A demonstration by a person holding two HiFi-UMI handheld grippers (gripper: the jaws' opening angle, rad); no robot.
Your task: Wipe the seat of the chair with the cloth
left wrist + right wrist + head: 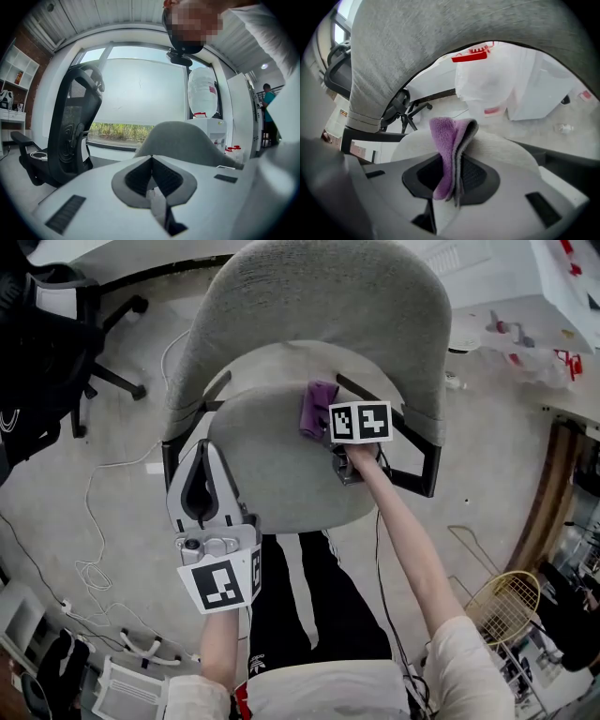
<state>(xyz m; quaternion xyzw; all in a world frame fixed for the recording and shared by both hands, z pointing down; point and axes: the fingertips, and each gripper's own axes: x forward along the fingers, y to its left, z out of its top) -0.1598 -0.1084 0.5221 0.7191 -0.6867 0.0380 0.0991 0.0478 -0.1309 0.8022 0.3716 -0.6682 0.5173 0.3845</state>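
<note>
- Nearest the head camera, the left tool is held low in the person's left hand. Its marker cube faces up and its nose lies over the left edge of the seat.
- Its own view shows the two pads pressed together at the tip with nothing between them.
- Beyond that tip stands a black mesh office chair, in front of a wide window.
- On the other side, the right tool is clamped on the cloth, a purple folded piece that stands up between the pads.
- From above, the cloth sits at the rear of the grey seat, right of centre, just in front of the backrest.
- I cannot tell whether it presses on the fabric.
- A black armrest runs along the seat's right side, just past the right tool.
- The person's dark trousers with white stripes touch the seat's front edge in the head view.
- On the floor, a white cable trails at the left and a racket lies at the right.
</note>
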